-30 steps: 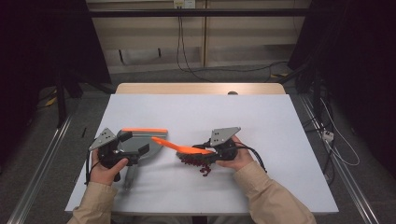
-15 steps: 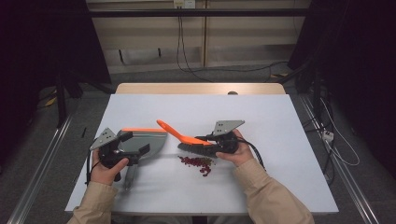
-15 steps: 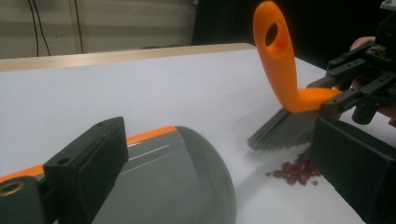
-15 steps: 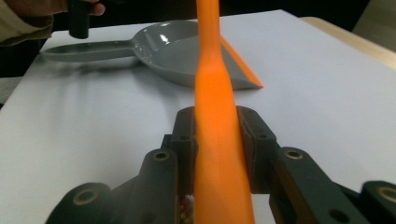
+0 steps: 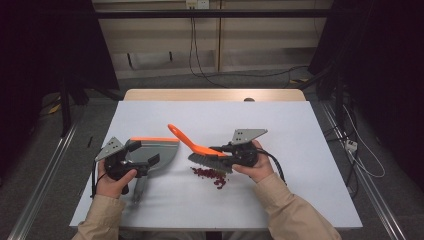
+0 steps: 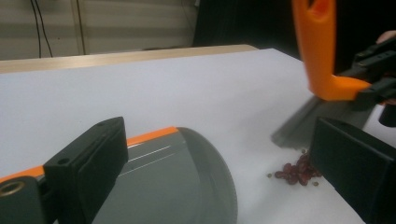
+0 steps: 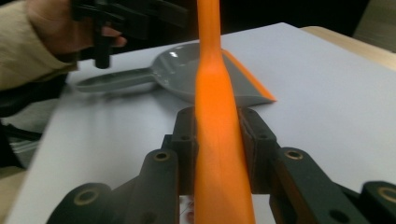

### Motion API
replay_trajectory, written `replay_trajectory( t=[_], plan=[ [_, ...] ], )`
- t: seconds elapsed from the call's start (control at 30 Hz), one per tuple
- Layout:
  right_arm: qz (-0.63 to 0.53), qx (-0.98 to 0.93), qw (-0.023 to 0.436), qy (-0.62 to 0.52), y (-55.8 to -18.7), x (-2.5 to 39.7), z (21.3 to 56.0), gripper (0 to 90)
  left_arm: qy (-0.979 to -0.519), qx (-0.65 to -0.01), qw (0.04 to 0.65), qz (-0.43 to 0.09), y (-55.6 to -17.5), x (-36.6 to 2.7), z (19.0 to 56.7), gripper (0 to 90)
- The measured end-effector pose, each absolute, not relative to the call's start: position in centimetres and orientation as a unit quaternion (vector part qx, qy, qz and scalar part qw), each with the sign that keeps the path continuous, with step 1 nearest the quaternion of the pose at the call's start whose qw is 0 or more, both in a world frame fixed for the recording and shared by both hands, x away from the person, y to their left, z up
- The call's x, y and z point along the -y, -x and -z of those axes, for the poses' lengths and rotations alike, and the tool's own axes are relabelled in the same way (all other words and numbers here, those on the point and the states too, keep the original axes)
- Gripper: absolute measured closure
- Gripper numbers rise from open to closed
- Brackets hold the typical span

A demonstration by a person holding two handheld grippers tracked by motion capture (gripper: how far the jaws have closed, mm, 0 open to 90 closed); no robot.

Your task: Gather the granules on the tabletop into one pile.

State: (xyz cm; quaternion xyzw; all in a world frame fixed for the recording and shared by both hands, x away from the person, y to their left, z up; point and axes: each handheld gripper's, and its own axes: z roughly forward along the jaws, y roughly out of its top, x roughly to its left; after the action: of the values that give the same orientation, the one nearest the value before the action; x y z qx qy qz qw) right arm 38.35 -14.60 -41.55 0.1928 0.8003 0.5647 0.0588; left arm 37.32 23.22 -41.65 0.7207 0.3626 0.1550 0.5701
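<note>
Between the right tongs (image 7: pixel 219 135) sits the orange handle of a small brush (image 5: pixel 200 151), squeezed tight from both sides. Its grey bristles touch the white bench (image 5: pixel 300 135), and a little pile of dark red bits (image 5: pixel 210 174) lies just under them, at about 6 o'clock from the brush. At 9 o'clock from the brush rests a grey dustpan (image 5: pixel 152 151) with an orange edge. The left tongs (image 5: pixel 142 162) are spread wide over the dustpan, holding nothing.
</note>
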Motion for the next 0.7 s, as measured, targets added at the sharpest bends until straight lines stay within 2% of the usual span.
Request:
replay_trajectory(
  t=[0.27, 0.4, 0.7],
  plan=[
    [-0.567, -0.805, -0.008, -0.173, -35.8, 13.4, 42.7, 71.2, -0.72, -0.363, 0.572, -0.154, -37.2, -23.2, 41.6, 4.9],
    [-0.558, -0.808, -0.038, -0.183, -36.0, 13.1, 44.1, 71.2, -0.72, -0.363, 0.571, -0.154, -37.2, -23.2, 41.6, 4.9],
    [-0.554, -0.809, -0.016, -0.195, -38.0, 13.4, 44.3, 71.4, -0.72, -0.362, 0.571, -0.154, -37.3, -23.2, 41.6, 4.8]
  ],
)
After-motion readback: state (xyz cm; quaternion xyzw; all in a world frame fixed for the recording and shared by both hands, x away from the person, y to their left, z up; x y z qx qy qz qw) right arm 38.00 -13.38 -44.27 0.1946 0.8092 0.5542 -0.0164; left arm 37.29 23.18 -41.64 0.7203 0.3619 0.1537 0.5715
